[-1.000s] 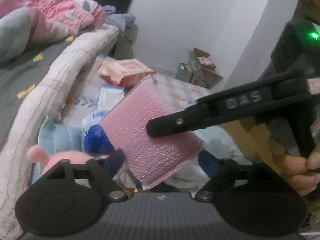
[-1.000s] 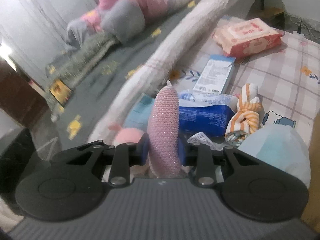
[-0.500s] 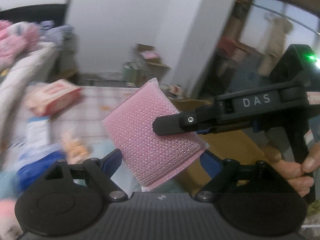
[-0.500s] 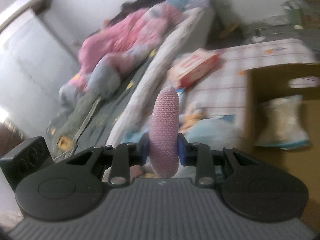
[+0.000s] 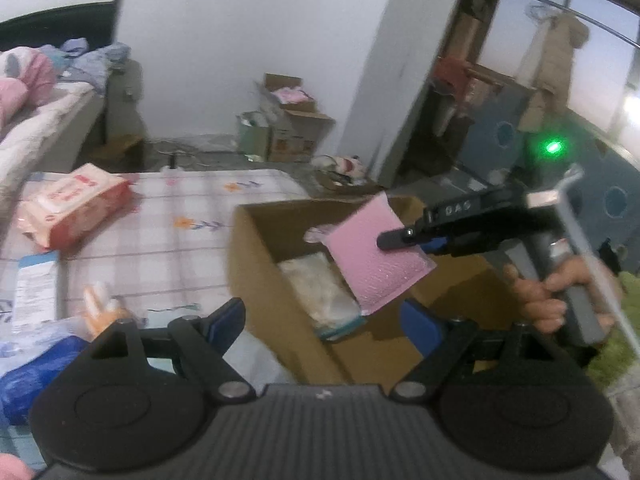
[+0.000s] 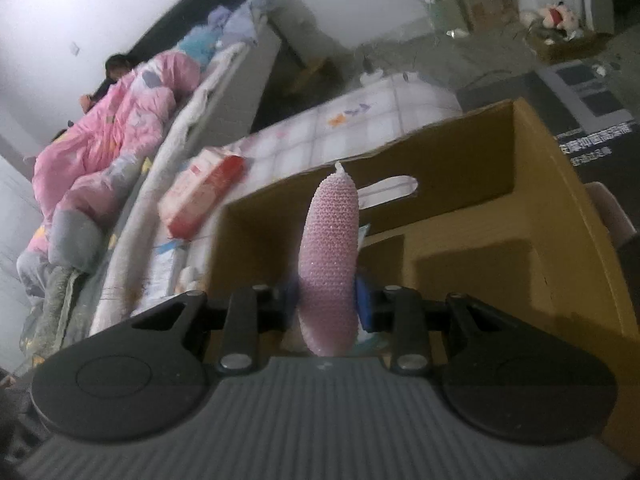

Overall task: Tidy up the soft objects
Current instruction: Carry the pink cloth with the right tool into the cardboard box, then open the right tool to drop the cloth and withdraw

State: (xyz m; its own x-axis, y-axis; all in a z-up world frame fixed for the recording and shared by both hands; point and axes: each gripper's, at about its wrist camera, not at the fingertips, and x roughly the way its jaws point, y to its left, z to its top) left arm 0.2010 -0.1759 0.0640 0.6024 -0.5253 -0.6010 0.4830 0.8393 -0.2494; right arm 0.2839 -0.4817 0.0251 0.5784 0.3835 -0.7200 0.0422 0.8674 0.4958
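Note:
My right gripper is shut on a pink glittery sponge, seen edge-on in the right wrist view. In the left wrist view the sponge hangs above the open cardboard box, held by the right gripper. A clear-wrapped white soft pack lies inside the box. My left gripper is open and empty, near the box's front corner. The box fills the right wrist view below the sponge.
On the checked table cover lie a red-and-white tissue pack, a blue-and-white packet, an orange striped cloth and a blue bag. A bed with a pink quilt stands to the left. Boxes stand by the wall.
Both grippers swung right, from the pile of items by the bed to the cardboard box. The right gripper carried the pink sponge over the box opening, farther from the left gripper.

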